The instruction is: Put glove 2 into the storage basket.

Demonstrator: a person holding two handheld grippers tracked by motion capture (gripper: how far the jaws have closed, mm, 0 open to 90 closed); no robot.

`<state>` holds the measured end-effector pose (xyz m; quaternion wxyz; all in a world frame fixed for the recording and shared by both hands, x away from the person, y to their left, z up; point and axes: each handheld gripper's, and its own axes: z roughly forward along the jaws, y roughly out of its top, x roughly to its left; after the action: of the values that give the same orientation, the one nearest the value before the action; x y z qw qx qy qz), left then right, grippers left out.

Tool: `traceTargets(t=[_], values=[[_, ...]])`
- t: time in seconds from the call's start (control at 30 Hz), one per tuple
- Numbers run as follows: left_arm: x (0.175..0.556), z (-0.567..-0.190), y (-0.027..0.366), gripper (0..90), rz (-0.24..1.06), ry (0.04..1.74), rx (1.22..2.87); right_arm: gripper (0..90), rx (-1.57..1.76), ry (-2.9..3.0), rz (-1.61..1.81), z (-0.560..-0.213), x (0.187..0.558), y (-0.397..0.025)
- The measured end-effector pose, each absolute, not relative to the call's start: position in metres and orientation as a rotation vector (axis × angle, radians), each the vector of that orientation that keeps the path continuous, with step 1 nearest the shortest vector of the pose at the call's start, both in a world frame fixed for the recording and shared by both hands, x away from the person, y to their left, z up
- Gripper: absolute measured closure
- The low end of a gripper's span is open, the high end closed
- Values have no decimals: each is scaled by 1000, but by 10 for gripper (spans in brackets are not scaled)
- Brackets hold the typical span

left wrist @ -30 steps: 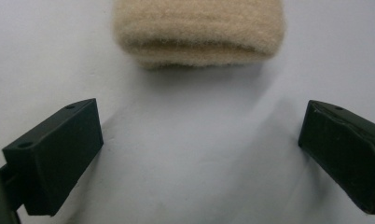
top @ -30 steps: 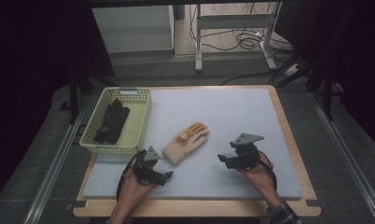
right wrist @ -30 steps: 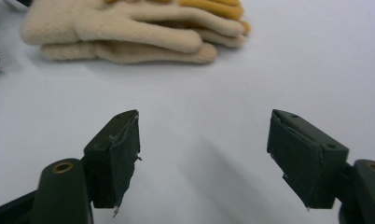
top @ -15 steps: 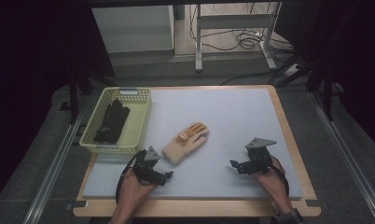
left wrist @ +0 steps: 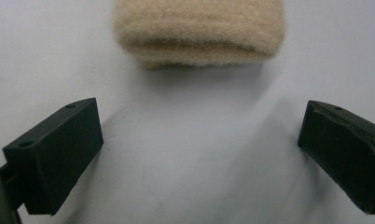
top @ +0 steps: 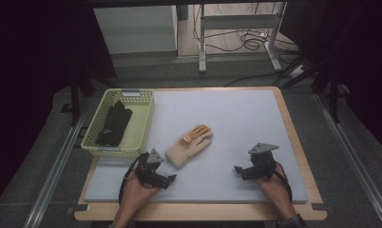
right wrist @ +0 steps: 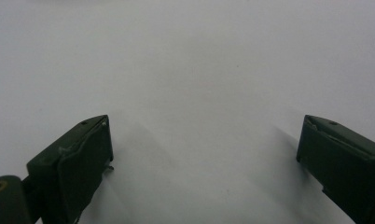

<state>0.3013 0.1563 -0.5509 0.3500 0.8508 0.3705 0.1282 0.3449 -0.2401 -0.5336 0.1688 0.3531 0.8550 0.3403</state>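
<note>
My right hand-held gripper has pulled back toward the bench's near right edge, jaws wide apart, empty. Left hand-held gripper also spread, just short of the tan glove: fuzzy knit, ribbed cuff nearest me, orange fingers pointing away-right, long axis diagonal, mid-bench.
</note>
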Motion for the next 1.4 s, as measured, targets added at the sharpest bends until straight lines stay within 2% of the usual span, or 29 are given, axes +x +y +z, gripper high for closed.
traceTargets(t=[0.43, 0.8, 1.1, 1.4], values=[[302, -545, 153, 31, 353, 969, 2225, 33, 999, 2427, 968, -534, 344, -240], [305, -525, 144, 13, 338, 936, 2241, 33, 996, 2426, 967, -534, 344, -240], [326, -509, 125, 2, 311, 932, 2242, 33, 996, 2426, 968, -534, 344, -240], [364, -502, 94, 0, 292, 941, 2286, 34, 993, 2427, 967, -534, 344, -240]])
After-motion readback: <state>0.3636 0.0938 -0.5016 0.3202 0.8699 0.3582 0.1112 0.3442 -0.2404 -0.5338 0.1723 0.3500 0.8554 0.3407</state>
